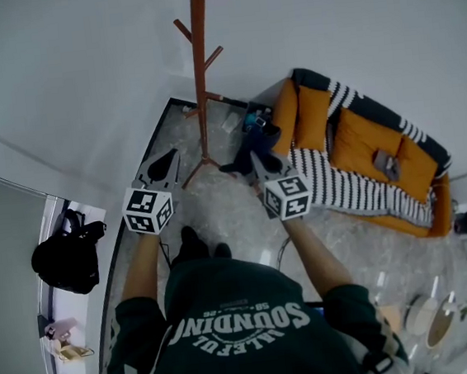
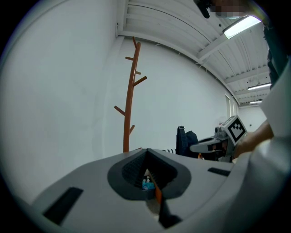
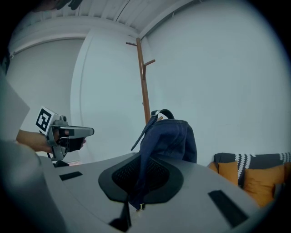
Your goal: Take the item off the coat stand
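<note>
**Item 1, navy fabric bag [image 3: 170,139].** Off the stand. It hangs from 1 strap just beyond the right claw, at about 1 o'clock from the person in the head view, above the floor between the stand's base and the sofa.

**Item 2, right gripper [image 3: 136,195].** Jaws closed down on the bag's strap. The strap runs between the pads and a short buckled end sticks out on the near side.

**Item 3, left gripper [image 2: 148,182].** Jaws drawn together with nothing between them, held at 11 o'clock, level with the right gripper and well apart from the bag.

**Item 4, wooden coat stand [image 1: 200,78].** At 12 o'clock, all visible pegs bare.

**Item 5, orange sofa [image 1: 361,139].** At 2 o'clock, with a striped throw.

**Risk notes (judgement).**
- The whole load hangs on 1 narrow strap, so a swing or a jerk could drag the strap through the pads and drop the bag.
- The bag hangs near the stand's lower pegs, so a sweep toward 12 o'clock could snag it or tip the stand.
- The left claw offers no support.
</note>
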